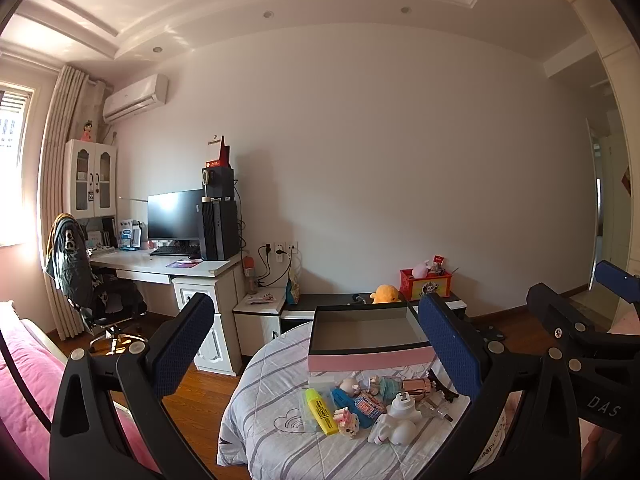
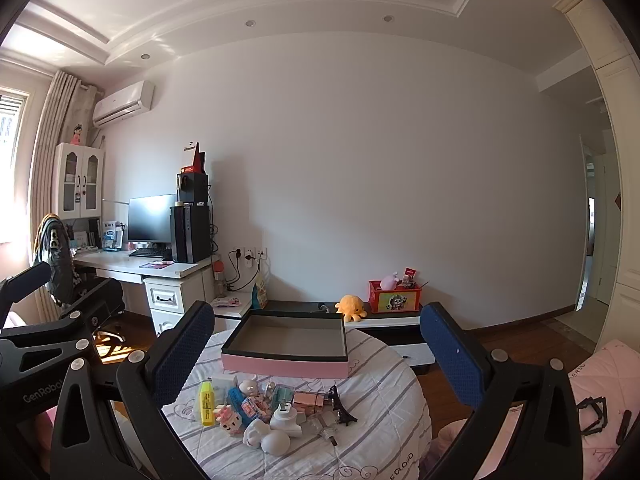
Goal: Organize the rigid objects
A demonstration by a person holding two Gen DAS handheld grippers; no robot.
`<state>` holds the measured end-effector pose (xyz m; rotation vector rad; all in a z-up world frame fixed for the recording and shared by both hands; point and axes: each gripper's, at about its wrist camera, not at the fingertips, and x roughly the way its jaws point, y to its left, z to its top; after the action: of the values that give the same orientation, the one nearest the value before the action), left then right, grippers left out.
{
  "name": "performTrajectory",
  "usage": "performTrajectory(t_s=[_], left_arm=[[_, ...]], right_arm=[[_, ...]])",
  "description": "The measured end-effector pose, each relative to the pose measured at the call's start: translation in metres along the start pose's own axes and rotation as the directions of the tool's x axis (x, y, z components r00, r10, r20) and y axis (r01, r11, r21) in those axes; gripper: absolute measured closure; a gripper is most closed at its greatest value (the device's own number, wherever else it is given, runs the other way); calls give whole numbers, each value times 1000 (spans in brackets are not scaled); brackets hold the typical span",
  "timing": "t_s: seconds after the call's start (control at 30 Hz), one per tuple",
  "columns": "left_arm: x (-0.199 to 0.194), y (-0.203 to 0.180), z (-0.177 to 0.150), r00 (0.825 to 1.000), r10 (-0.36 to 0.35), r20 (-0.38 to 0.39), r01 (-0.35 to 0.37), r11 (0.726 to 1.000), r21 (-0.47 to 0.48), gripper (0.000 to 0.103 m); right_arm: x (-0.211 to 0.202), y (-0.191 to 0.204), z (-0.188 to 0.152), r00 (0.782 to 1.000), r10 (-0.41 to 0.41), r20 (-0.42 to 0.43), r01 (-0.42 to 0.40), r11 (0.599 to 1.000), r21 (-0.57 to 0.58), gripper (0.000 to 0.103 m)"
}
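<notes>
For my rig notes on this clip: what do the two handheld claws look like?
Both match: black plastic frames with silver round bolts, and long flat fingers faced with dark blue textured pads. The left claw carries white "GenRobot" lettering on its body, seen from the right wrist. The right claw shows white "DAS" lettering, seen from the left wrist. No cables or sleeves are visible.

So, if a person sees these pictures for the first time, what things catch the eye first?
First, the open pink box, empty inside, at the far side of the round striped table. Just in front of it lies a heap of small toys, where the yellow highlighter stands out at the left. The left gripper and right gripper frame the scene, both open and empty.
</notes>
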<state>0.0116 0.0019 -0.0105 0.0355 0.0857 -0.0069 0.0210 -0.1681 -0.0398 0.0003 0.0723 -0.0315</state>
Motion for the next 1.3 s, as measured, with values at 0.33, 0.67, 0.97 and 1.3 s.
performTrajectory(t_s=[0.33, 0.67, 0.97, 1.3], left_arm=[[-1, 1, 1, 1000, -2, -1, 2, 1000, 0, 0], [0, 0, 0, 1000, -2, -1, 2, 1000, -1, 0], [1, 1, 1, 1000, -2, -2, 2, 1000, -1, 0], [-1, 1, 2, 1000, -2, -2, 2, 1000, -2, 0]], right_arm=[[-1, 2, 1, 1000, 4, 0, -4, 1000, -3, 0], [-1, 3, 1, 1000, 4, 1, -4, 1000, -5, 0], [1, 2, 0, 1000, 7, 4, -7, 1000, -4, 0], [1, 2, -2, 1000, 11, 5, -11, 1000, -5, 0]])
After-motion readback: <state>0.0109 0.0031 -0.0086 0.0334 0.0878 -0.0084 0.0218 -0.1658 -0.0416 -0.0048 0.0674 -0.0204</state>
